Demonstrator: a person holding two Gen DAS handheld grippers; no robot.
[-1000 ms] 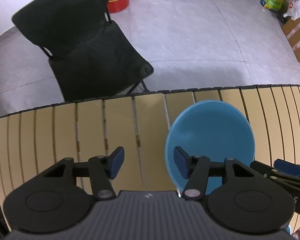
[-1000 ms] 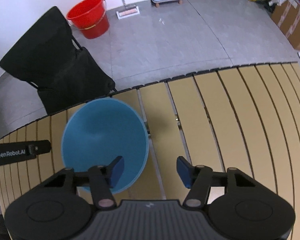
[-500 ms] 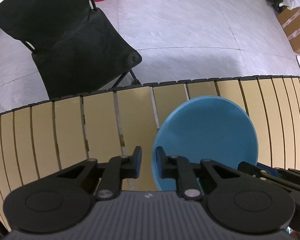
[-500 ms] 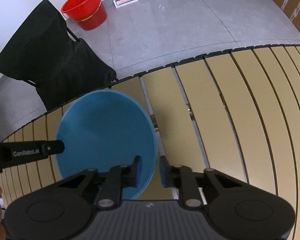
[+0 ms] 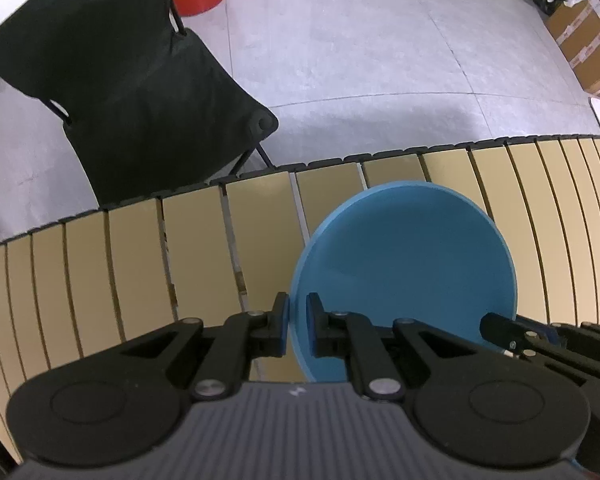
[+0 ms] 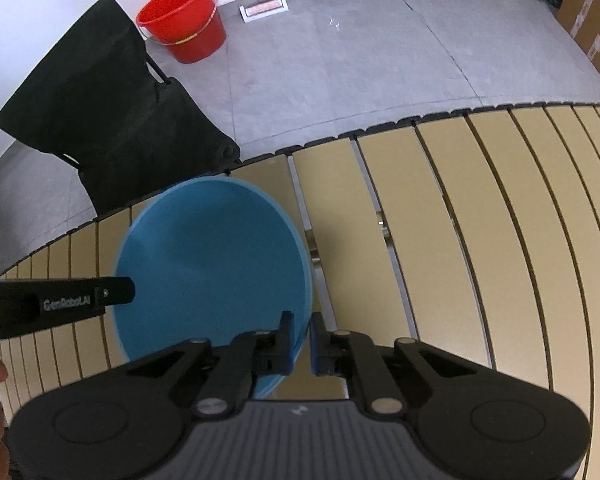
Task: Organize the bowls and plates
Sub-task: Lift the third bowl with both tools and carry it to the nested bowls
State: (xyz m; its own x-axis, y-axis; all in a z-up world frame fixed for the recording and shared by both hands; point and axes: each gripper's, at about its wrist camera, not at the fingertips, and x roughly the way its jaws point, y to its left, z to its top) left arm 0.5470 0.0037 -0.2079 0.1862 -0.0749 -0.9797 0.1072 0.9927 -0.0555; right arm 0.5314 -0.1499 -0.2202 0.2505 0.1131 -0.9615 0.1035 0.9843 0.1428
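One blue bowl [image 5: 412, 264] rests on the slatted tan table [image 5: 120, 280] near its far edge. My left gripper [image 5: 298, 320] points down at the bowl's left rim, and its jaws are closing with the rim pinched between the blue pads. In the right wrist view the same bowl [image 6: 212, 256] lies left of centre. My right gripper [image 6: 302, 336] is closing on the right rim, which sits between its pads. A black finger [image 6: 112, 292] of the left gripper reaches over the bowl's left side.
A black folding chair [image 5: 140, 80] stands just beyond the table's far edge, with a red bucket [image 6: 180, 20] behind it on the grey floor. Cardboard boxes [image 5: 592, 48] line the far right. The table [image 6: 500, 220] stretches away to the right of the bowl.
Both grippers went from wide open beside the bowl to closed on opposite sides of its rim. The left gripper also sank slightly toward the table.
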